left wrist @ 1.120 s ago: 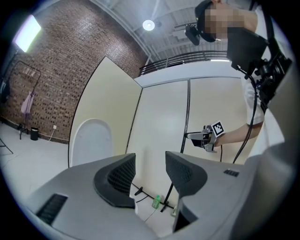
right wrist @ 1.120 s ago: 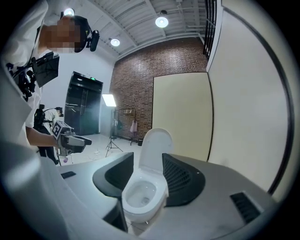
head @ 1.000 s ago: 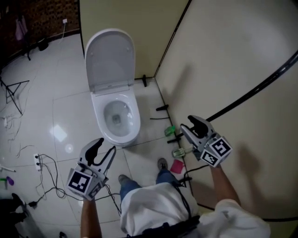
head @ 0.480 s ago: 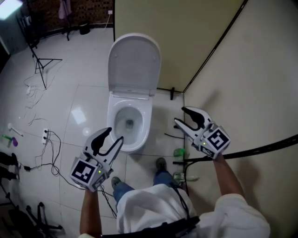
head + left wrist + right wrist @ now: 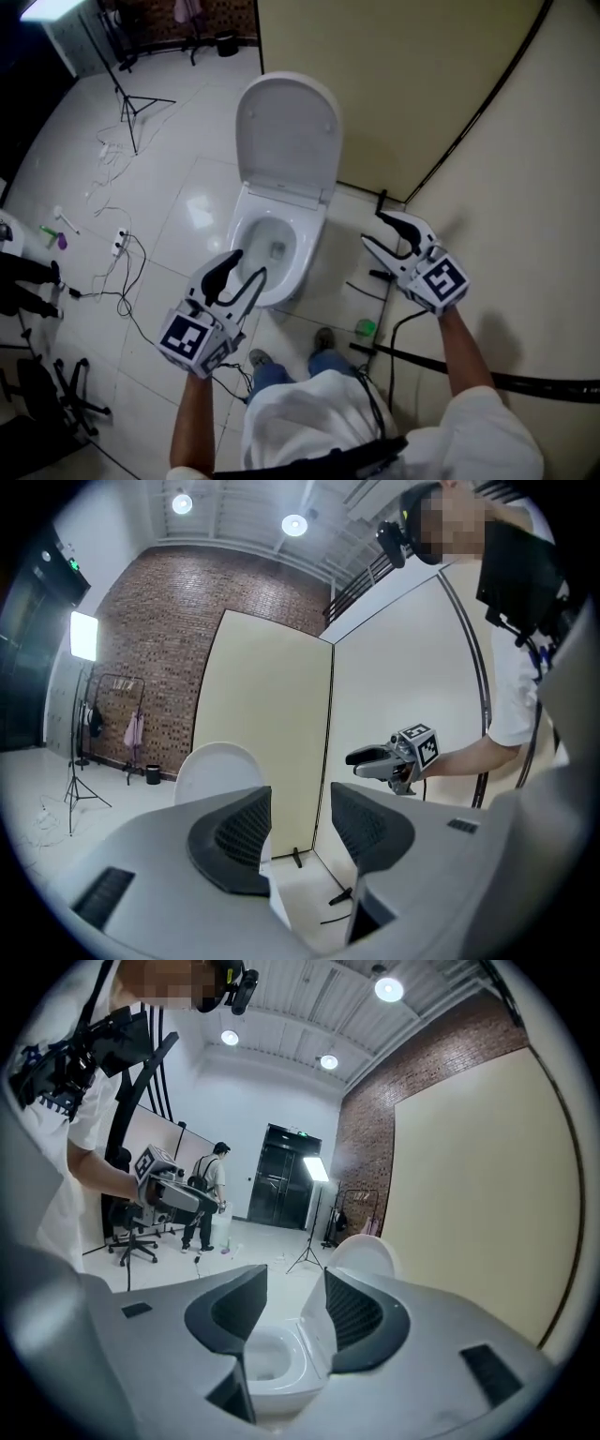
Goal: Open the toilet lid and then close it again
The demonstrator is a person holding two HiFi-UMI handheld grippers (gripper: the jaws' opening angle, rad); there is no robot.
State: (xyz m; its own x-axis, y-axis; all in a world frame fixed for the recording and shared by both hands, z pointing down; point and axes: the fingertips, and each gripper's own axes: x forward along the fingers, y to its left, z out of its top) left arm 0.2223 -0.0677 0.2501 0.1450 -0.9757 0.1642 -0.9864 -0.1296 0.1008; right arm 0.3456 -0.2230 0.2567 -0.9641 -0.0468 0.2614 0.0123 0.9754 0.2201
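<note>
The lid (image 5: 288,131) is found already raised, stood upright at the back of the bowl (image 5: 314,239) and leaned against the partition (image 5: 403,66). The opening half of the task is therefore judged done and the closing half left. The left gripper (image 5: 246,264) is held at the bowl's front left and the right gripper (image 5: 372,229) off its right side. Both are pointed towards the toilet, presumably so that either can be brought up to the lid, but neither is touching it and both are kept well short of it. The jaws of each are seen set apart with nothing between them: only partition and floor are framed in the left gap, only the bowl's edge and the lid in the right. Little room is left behind the lid by the partition, so its top or side edge would have to be caught and tipped forward. The right gripper is hemmed in by the side wall (image 5: 534,187). On the floor, a green object (image 5: 366,327) is seen near the person's feet, a power strip (image 5: 120,244) with its leads is laid to the left, and a light stand (image 5: 128,101) is set well apart. None of these is judged to be in the way.
</note>
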